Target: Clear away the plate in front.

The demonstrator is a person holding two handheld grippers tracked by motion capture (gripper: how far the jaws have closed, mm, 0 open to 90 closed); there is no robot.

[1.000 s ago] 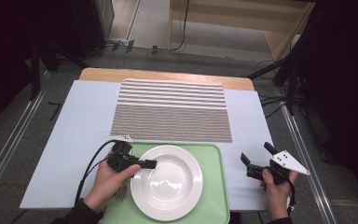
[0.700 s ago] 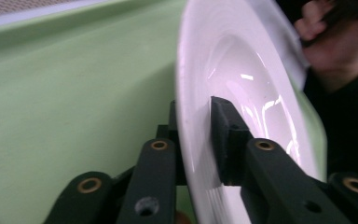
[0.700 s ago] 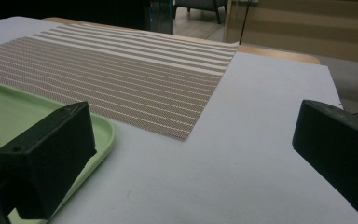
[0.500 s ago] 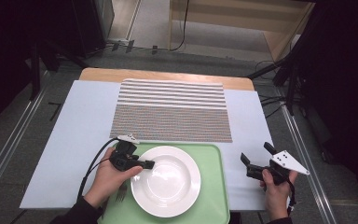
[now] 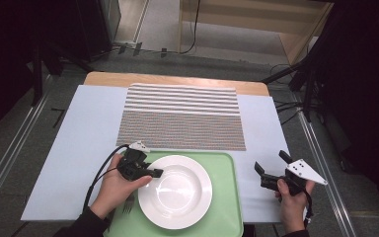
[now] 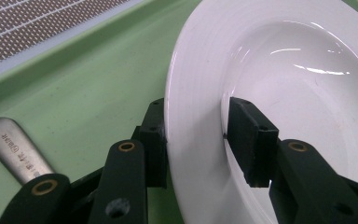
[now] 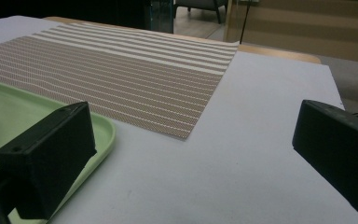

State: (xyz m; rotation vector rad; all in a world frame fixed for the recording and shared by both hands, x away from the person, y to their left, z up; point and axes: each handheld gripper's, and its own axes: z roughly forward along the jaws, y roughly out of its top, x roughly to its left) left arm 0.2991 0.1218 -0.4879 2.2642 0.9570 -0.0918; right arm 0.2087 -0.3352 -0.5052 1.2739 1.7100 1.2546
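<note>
A white plate (image 5: 177,195) lies on a green tray (image 5: 224,207) at the table's near edge. My left gripper (image 5: 154,174) is shut on the plate's left rim. In the left gripper view the plate (image 6: 284,70) has its rim between the jaws of the left gripper (image 6: 196,140), one jaw outside and one inside. My right gripper (image 5: 271,163) hovers open over the white table cover, right of the tray, with nothing between its jaws. The right gripper (image 7: 191,158) faces the table's far side.
A fork (image 5: 128,202) lies on the tray under my left hand; its metal handle (image 6: 11,144) shows beside the left jaw. A brown and white striped placemat (image 5: 182,121) lies beyond the tray, its corner (image 7: 186,133) near the tray rim (image 7: 105,135).
The left hand and the plate have shifted slightly toward the far side of the tray. The right gripper has stayed almost where it was.
</note>
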